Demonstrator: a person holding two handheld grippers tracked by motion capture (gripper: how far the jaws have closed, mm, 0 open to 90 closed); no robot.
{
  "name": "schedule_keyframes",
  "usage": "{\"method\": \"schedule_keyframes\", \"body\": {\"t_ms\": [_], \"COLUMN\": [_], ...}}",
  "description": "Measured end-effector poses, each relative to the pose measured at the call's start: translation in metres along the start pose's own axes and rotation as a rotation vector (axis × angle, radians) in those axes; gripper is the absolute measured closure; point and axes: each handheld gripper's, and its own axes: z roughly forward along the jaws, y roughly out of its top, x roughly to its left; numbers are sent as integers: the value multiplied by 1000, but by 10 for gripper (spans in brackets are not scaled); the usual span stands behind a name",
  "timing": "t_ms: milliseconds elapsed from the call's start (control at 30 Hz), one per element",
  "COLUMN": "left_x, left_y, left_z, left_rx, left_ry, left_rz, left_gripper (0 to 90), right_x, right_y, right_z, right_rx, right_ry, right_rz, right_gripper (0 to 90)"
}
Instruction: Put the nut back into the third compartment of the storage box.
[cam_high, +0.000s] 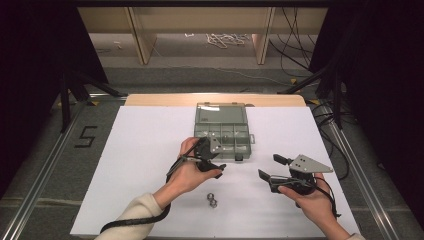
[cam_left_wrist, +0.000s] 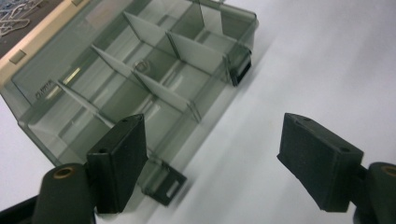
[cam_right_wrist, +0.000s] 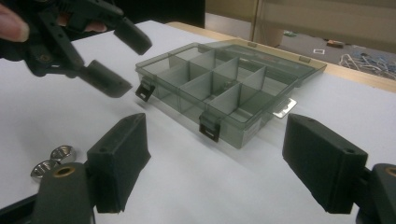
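Box: organizer box (cam_high: 222, 131) is lying open, ready for filling;
Nuts: nuts (cam_high: 212, 200) are waiting nearby;
Grippers: left gripper (cam_high: 210, 156), right gripper (cam_high: 274, 167) are hovering spread, empty.

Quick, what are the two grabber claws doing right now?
Left gripper: open, holding nothing, by the compartment box.
Right gripper: open, holding nothing.

A white-covered table (cam_high: 140, 165) with a pale wooden far edge carries an open, smoky-grey plastic compartment box (cam_high: 222, 131) and two small shiny metal nuts (cam_high: 212, 200).
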Motion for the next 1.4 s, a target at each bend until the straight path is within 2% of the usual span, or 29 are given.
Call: {"method": "schedule_keyframes", "body": {"t_ms": [33, 67, 367, 433, 500, 533, 600, 667, 733, 767, 933, 1000, 1133, 1200, 1233, 1400], "left_x": [-1, -2, -15, -18, -21, -23, -25, -27, -28, -29, -31, -33, -35, -35, -35, -34], "left_y": [-3, -5, -25, -28, -32, -34, -37, -41, -44, -46, -50, -51, -52, -53, -53, -54], "left_z": [-1, -2, -7, -7, -7, -7, -8, -8, -8, -8, -10, -10, -8, -7, -6, -5], "left_rx": [7, 11, 62, 70, 83, 85, 103, 122, 142, 152, 193, 195, 208, 215, 217, 226], "left_ry": [-4, -8, -56, -71, -79, -79, -89, -99, -108, -107, -132, -131, -140, -142, -143, -147], "left_rz": [0, 1, 27, 32, 38, 40, 51, 58, 70, 69, 84, 99, 103, 110, 111, 111], "left_gripper": [233, 235, 243, 247, 247, 247, 247, 247, 246, 247, 246, 246, 246, 247, 247, 246], "right_x": [0, 0, 0, 0, 0, 1, 0, 0, 0, 0, 0, 0, 0, 2, 0, 0], "right_y": [0, -1, -1, -1, 0, 0, 0, -1, -1, 0, 0, 0, 0, 1, 0, 0], "right_z": [0, 3, 3, 3, 0, 1, 0, 3, 3, 0, 0, 0, 0, -1, 0, 0], "right_rx": [-5, -35, -36, -36, -5, -16, -3, -35, -35, 1, -2, -1, -3, 19, -2, 1], "right_ry": [1, 11, 10, 11, 1, 8, 4, 11, 11, 1, -2, 3, -2, 16, -1, 1], "right_rz": [1, 3, 2, 2, -1, 8, -1, 2, 2, -2, -5, -2, -5, 20, -5, -3], "right_gripper": [232, 232, 231, 231, 231, 231, 231, 231, 231, 231, 231, 231, 231, 231, 231, 231]}}
